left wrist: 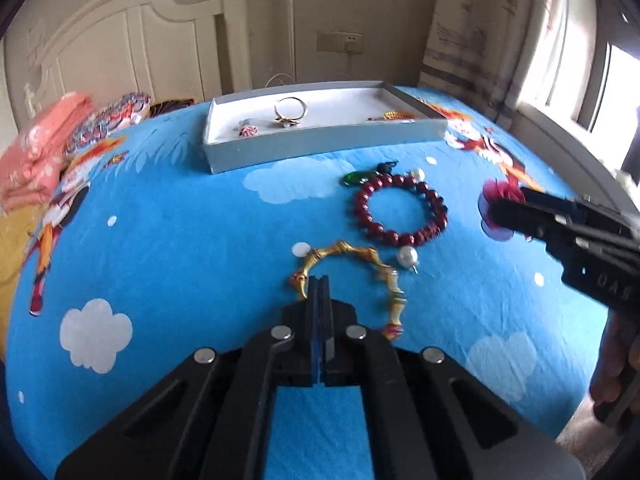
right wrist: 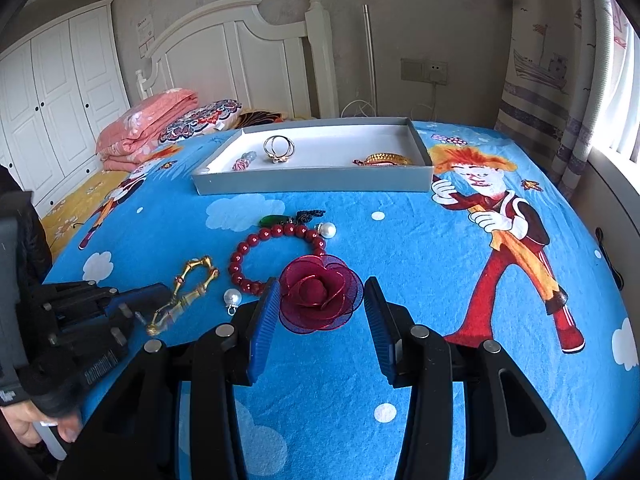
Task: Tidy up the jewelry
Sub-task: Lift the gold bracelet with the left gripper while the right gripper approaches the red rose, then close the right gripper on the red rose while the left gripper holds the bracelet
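I work over the bed, its blue cartoon sheet carrying everything. At the far side sits the grey tray, open-topped, already holding a gold ring, a small striped piece and a gold bangle at its right end.

Nearer to me, loose on the sheet, lie the red bead bracelet, the gold segmented bracelet curving in an arc, a green pendant and two pearls.

My right gripper stands with its jaws apart, the blue pads either side of the red gauze rose; I cannot tell whether the pads press its petals or merely flank them. The rose lies dead ahead between the pads, and the tray is straight beyond it, so this hand is plainly the nearer for that piece.

My left gripper has its jaws together, the tips meeting right at the left end of the gold arc; whether a link is actually pinched I cannot tell. The arc's long run sweeps rightward from my tips, so I judge any lift would leave it dangling to that side.
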The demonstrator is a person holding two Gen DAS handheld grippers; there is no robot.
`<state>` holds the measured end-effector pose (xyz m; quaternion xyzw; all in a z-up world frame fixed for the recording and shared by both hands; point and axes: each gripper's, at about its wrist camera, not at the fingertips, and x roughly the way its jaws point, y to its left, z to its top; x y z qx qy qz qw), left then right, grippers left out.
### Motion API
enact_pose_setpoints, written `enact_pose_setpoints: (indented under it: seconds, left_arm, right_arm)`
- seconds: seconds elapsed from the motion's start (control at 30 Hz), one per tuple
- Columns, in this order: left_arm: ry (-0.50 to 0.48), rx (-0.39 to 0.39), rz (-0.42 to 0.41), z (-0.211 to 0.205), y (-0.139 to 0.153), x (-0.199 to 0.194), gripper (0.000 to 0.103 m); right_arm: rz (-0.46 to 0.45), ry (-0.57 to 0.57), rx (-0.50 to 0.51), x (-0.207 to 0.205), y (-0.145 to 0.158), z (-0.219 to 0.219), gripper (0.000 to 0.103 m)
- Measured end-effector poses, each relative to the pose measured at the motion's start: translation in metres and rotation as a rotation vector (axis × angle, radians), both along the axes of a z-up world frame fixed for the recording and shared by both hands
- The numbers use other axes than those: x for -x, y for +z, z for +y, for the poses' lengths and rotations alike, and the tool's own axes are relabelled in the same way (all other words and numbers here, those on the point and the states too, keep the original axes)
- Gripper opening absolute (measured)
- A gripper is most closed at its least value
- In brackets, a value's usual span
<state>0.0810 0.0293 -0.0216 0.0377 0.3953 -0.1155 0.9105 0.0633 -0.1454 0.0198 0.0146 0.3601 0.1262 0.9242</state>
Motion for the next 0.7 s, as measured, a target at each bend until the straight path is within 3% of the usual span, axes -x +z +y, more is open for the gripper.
enact_pose_setpoints:
  seconds: [0.17,0.37,0.53,0.6,0.63,0.7]
  left_arm:
    - [0.003,0.034,0.006,0.003,0.001,-0.002,0.0]
    - [0.015,0.015,0.012,0.003,0.002,-0.007,0.002]
    - [0.001,0.021,0.034,0.006,0.0,-0.02,0.031]
    - [-0.008,0.003,0.033,0.005,-0.001,-0.023,0.03]
    - [-0.013,-0.007,0.039,0.003,-0.002,-0.024,0.015]
    - [-0.01,-0.014,0.05,0.003,-0.005,-0.025,0.01]
  right_arm:
    - [-0.001,0.003,-0.001,0.001,0.0,0.002,0.042]
    - [0.0,0.007,-0.004,0.001,0.0,0.003,0.042]
    - [0.001,0.011,-0.004,0.001,0.0,0.003,0.042]
    - [0.0,0.013,-0.003,0.001,0.0,0.004,0.042]
    - [0.0,0.011,-0.003,0.002,0.0,0.004,0.042]
    - [0.0,0.009,-0.006,0.001,0.0,0.003,0.042]
